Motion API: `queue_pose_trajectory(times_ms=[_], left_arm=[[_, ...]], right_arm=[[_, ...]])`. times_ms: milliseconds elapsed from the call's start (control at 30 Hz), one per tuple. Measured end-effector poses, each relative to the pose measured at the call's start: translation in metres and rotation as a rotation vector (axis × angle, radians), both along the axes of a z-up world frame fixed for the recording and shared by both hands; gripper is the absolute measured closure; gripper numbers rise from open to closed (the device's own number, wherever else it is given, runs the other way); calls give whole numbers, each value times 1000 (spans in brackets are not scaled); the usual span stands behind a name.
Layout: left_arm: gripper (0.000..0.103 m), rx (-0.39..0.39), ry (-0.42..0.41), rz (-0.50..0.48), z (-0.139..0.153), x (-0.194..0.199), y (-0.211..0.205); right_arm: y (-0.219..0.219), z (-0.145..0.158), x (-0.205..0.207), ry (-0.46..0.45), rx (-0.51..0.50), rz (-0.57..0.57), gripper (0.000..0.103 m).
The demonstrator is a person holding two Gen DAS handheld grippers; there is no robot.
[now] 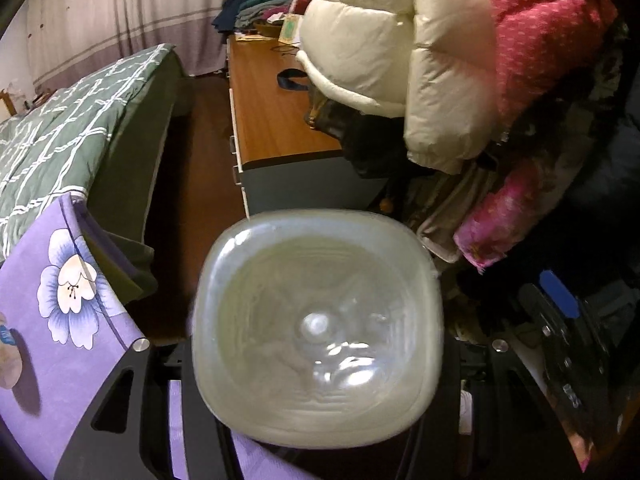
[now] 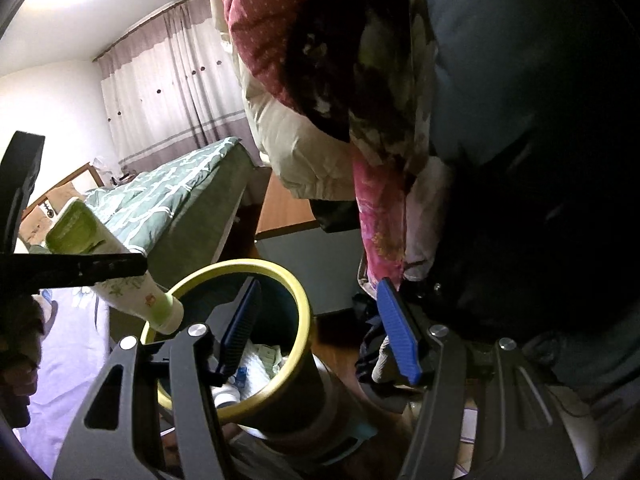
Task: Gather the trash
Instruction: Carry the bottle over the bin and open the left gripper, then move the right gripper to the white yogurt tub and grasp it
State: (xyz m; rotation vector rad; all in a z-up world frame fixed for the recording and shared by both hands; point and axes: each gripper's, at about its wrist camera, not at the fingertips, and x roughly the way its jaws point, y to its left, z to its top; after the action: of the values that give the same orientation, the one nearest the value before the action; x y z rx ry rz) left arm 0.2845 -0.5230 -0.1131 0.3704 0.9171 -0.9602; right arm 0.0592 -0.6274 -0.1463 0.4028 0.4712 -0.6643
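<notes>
My left gripper (image 1: 318, 380) is shut on an empty plastic bottle (image 1: 318, 328), whose clear base fills the lower middle of the left wrist view. In the right wrist view the same bottle (image 2: 120, 280), white and green, is held tilted, cap end down, at the rim of a yellow-rimmed trash bin (image 2: 296, 352). The left gripper (image 2: 100, 266) clamps it there. My right gripper (image 2: 320, 336) is open and empty, its blue pads (image 2: 396, 336) spread over the bin's right side. Paper and other trash (image 2: 256, 364) lies inside the bin.
A bed with a green checked quilt (image 1: 60, 132) is at left, with a purple flowered sheet (image 1: 60, 320) near me. A wooden dresser (image 1: 276, 120) stands ahead. Hanging jackets (image 1: 400, 52) crowd the right. Curtains (image 2: 168, 88) cover the far wall.
</notes>
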Motion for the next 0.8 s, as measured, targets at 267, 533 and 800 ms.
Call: queue_pose_trajectory(times_ms=[267,533,800], left_arm=[[13,-86,-93,148,24,6,68],[9,-161,-248,386,54,1,223],[8,-167,-307,683,49,6,398]], right_arm=[[17,1,18,8,-9,53,40],[58,8,49,11,-21,166,39],[117,24,97,3,-21,329,37]])
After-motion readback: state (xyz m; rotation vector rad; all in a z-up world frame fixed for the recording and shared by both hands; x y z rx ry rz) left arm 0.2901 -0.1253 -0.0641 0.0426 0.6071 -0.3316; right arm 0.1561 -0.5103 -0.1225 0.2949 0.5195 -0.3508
